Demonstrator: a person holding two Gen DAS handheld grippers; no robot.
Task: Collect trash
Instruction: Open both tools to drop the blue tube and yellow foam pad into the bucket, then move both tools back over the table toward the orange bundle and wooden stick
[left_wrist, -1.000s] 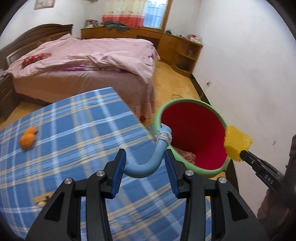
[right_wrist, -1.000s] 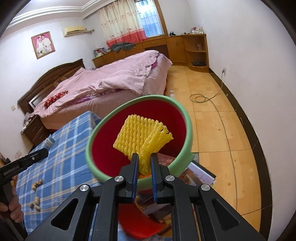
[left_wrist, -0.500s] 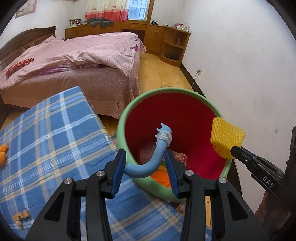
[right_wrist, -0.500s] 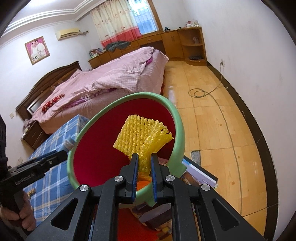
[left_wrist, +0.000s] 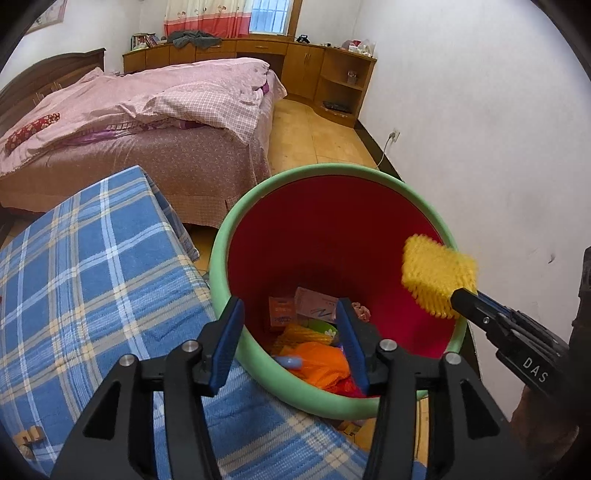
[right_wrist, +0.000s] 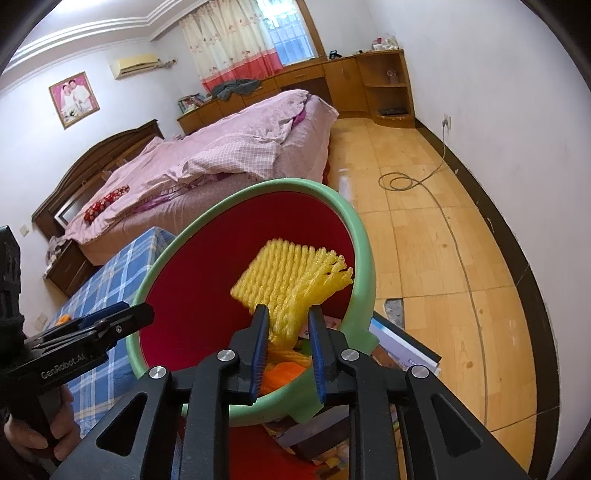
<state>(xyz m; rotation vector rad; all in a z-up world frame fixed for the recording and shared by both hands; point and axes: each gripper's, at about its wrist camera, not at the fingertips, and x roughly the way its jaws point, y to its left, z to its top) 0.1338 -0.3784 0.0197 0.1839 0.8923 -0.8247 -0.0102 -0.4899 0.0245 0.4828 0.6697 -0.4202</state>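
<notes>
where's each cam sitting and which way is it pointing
Left wrist: on the left gripper, angled down into the red bin; its own jaws are opening with nothing between them, and the right gripper enters from the right.
Right wrist: on the right gripper, angled down at the bin; its jaws are opening around the yellow foam net; the left gripper and a hand show at left.
Shared: bin, net, blue plaid cloth, bed.

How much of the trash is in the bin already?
Quite a bit: boxes and orange scraps lie at the bottom of the red bin, with a blue tube on top. The left gripper is empty, jaws opening. The right gripper is opening around the yellow foam net, above the bin. Left over: small brown bits on the blue plaid cover.
</notes>
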